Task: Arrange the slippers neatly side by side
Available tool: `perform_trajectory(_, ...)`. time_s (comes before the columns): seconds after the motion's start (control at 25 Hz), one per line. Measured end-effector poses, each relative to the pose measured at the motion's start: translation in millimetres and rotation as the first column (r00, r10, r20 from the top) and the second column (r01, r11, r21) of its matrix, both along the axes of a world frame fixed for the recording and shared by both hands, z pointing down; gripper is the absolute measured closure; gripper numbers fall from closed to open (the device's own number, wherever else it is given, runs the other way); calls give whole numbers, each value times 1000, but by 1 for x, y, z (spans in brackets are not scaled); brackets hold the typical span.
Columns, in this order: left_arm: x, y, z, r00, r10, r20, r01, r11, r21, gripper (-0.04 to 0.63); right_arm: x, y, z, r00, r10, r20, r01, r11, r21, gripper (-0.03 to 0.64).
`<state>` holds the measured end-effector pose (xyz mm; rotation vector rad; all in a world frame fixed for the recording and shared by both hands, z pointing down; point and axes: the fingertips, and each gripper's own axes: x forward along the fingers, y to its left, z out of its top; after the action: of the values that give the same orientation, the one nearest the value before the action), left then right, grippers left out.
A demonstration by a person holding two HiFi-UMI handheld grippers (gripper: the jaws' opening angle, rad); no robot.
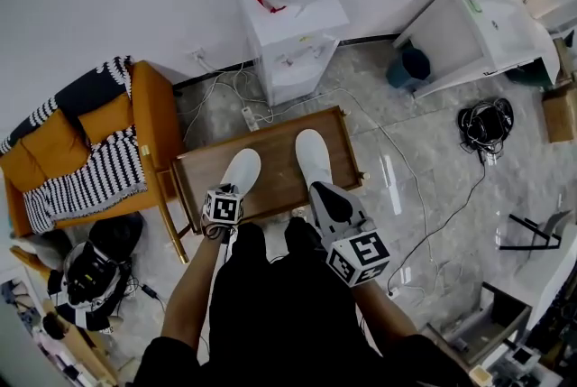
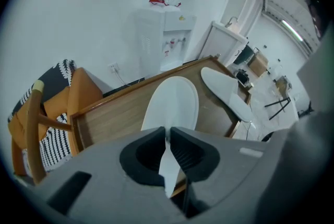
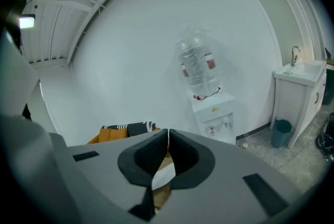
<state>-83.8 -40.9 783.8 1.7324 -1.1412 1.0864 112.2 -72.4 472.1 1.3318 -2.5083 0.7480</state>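
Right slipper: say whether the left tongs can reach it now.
Probably not yet: the left tongs are clamped on the left slipper. The right slipper lies close by, nothing between, so letting go first should do.

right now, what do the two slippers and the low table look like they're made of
left slipper and right slipper: thin white cloth, matte, maybe nonwoven; the heel edge creases flat. table: wood or wood veneer, brown grain, slight sheen.

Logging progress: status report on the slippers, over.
Left tongs shut on left slipper. Right tongs shut on right slipper. Slippers apart, uneven, on table. Nothing between them.
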Motion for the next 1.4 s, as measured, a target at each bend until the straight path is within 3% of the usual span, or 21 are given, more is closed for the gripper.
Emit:
perform_trajectory(0.32,37,-4,-14,986,-140,-90,137,990,-40,554,22,-6,1,1000,-15,5,15,1000,6,598)
perform_trajectory(0.48,57,-5,-13,963,-225,-149,215,973,-82,555,34,-11,3,1000,-28,3,28,1000,6,598)
perform_trajectory(0.72,79,-9,-9,900,-367,-234,340,928,-151,555,47,-17,8,999,-45,-1,45,999,3,598)
perform_trajectory(1.08,103,-16,4,760,-569,-315,497,821,-281,557,61,-28,16,998,-63,-14,63,998,-4,598)
perform_trajectory(1.4,127,-25,19,687,-629,-363,538,776,-328,557,73,-32,22,997,-67,-22,67,998,-14,598)
